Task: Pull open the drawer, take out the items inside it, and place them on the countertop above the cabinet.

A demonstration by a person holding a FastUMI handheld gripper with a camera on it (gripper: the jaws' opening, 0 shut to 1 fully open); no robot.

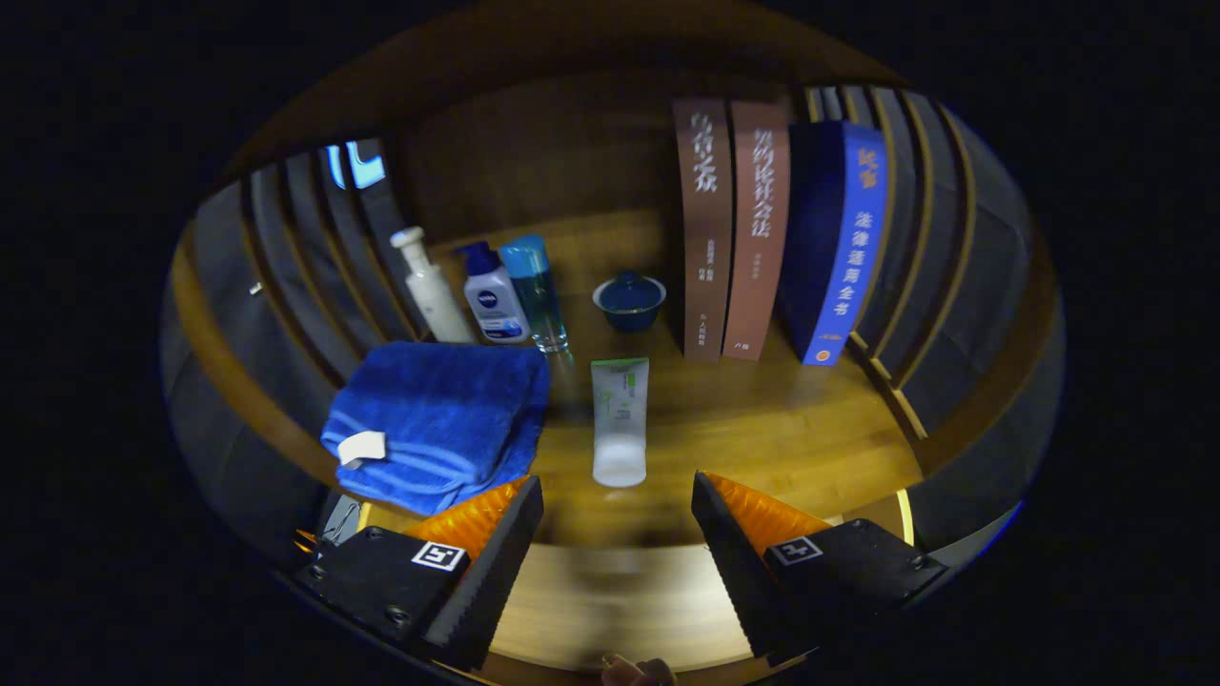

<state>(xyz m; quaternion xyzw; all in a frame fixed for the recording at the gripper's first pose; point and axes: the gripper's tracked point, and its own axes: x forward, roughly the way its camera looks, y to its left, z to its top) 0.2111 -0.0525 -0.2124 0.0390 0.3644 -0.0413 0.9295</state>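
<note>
The gripper (pixel 618 519) is hovering over the wooden countertop (pixel 762 429) with its two fingers spread wide apart, gripping nothing; bare wood is showing in the gap between them. Just ahead of the gap, a white tube (pixel 620 419) is lying flat on the countertop, its cap end pointing back toward the fingers. To the left of the tube, close ahead of the left finger, a folded blue towel (pixel 438 419) is resting on the wood with a small white tag hanging at its near edge. Beyond the towel, three bottles are standing upright in a tight row: a white pump bottle (pixel 431 291), a white bottle with a blue top (pixel 494 297) and a clear blue-capped bottle (pixel 536 286). Beyond the tube, a small dark blue lidded bowl (pixel 629 300) is sitting by itself. To its right, well beyond the right finger, two brown books (pixel 734 229) and a blue book (pixel 843 248) are standing upright side by side.
</note>
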